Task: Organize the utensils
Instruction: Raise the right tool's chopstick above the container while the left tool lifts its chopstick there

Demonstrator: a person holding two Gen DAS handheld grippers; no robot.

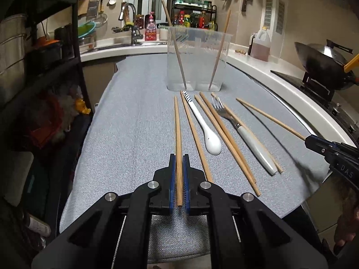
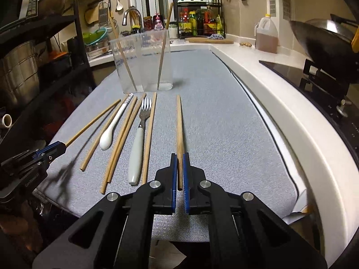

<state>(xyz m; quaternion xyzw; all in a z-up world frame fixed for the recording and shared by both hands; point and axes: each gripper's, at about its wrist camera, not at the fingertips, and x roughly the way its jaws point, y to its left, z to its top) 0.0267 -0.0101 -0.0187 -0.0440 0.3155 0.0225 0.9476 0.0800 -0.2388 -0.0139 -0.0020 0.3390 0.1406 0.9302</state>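
Observation:
A clear plastic holder stands at the far end of a grey mat and holds two chopsticks; it also shows in the right wrist view. My left gripper is shut on a wooden chopstick that points toward the holder. My right gripper is shut on another chopstick; this gripper also shows at the right edge of the left wrist view. Several chopsticks, a white spoon and a white-handled fork lie on the mat between the grippers.
The grey mat covers the work surface. A white counter curves along the right, with a wok on a stove and an oil jug. A dark shelf rack stands at the left. A sink and bottles are behind.

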